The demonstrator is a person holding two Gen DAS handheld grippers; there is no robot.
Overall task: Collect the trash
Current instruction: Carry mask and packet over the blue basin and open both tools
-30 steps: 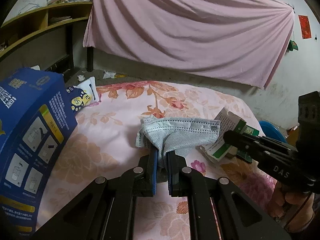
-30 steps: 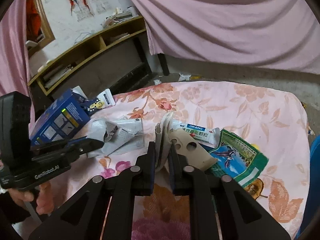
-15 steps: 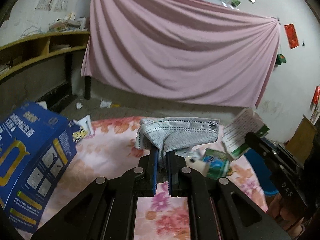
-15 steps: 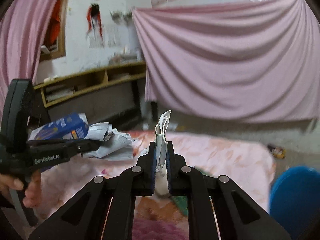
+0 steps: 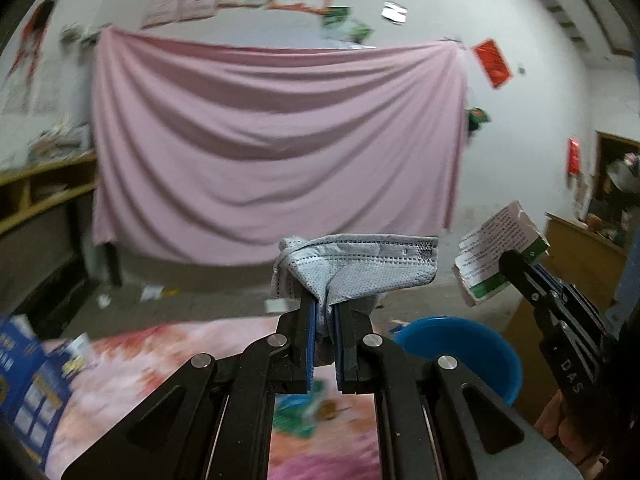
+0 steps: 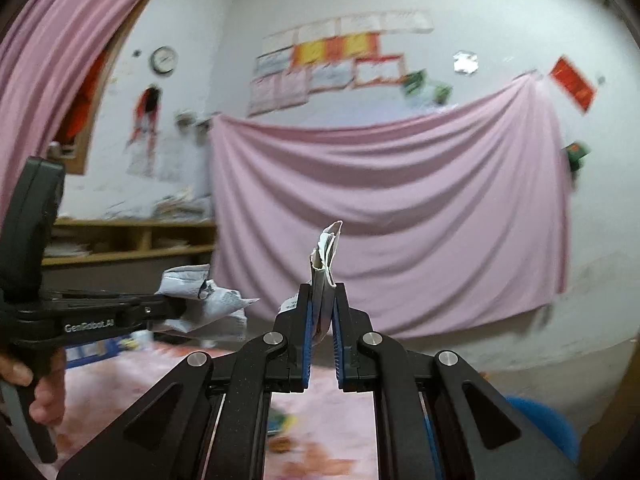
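The left gripper point(image 5: 324, 312) stays clamped on the crumpled grey face mask point(image 5: 356, 264), and the right gripper point(image 6: 322, 308) stays pinched on a flattened printed carton point(image 6: 325, 256). Both have lifted off the floral bedspread point(image 5: 160, 356) since a second ago, so pickup looks done and the blue bin point(image 5: 460, 344) at four o'clock is likely next. Readable: "DAS" and "GenRobot.AI" on the gripper bodies.

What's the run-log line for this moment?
left gripper: shut on face mask | right gripper: shut on flattened carton | blue bin: below
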